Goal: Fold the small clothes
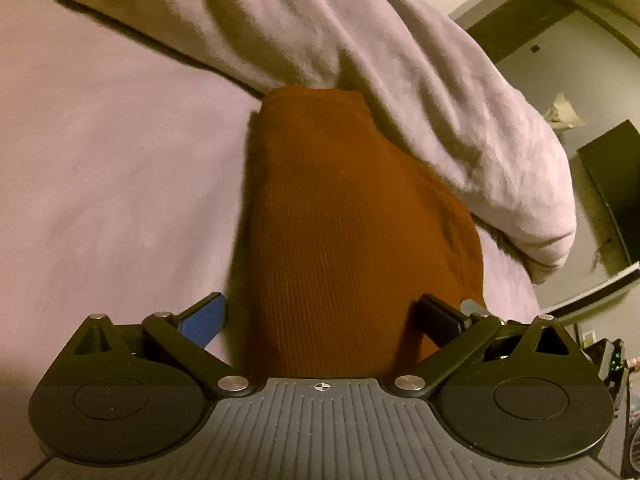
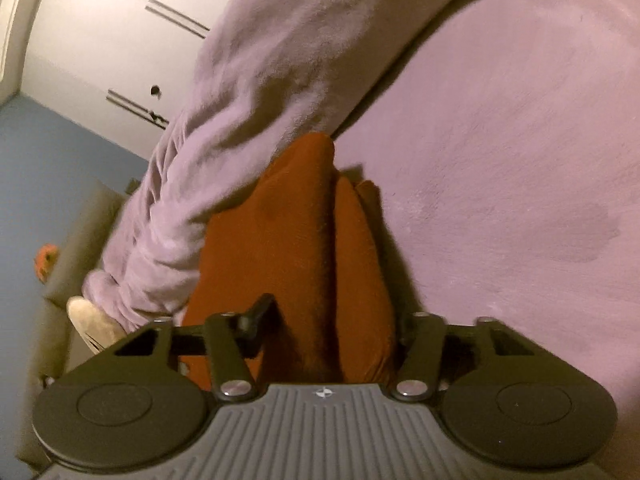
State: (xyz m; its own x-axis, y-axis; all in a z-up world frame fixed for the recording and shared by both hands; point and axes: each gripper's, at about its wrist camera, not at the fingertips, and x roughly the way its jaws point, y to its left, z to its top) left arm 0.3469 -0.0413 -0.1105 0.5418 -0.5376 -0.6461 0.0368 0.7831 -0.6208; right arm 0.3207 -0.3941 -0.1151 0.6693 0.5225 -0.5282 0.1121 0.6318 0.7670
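A rust-orange ribbed knit garment point(image 1: 344, 216) lies on the pale lilac bed sheet point(image 1: 100, 168), its far end tucked under a lilac fleece blanket point(image 1: 360, 48). My left gripper point(image 1: 324, 320) is open, its blue-padded finger point(image 1: 204, 320) left of the cloth and the black finger point(image 1: 440, 320) at its right edge; the cloth passes between them. In the right wrist view the same garment point(image 2: 288, 240) shows bunched in long folds. My right gripper point(image 2: 332, 320) is open with the folds lying between its fingers.
The fleece blanket point(image 2: 248, 92) hangs over the bed edge. White cupboard doors point(image 2: 104, 40) and a blue wall point(image 2: 52, 152) stand beyond it. A dark box point(image 1: 612, 184) and room clutter sit off the bed's right side. Bare sheet point(image 2: 520, 160) spreads to the right.
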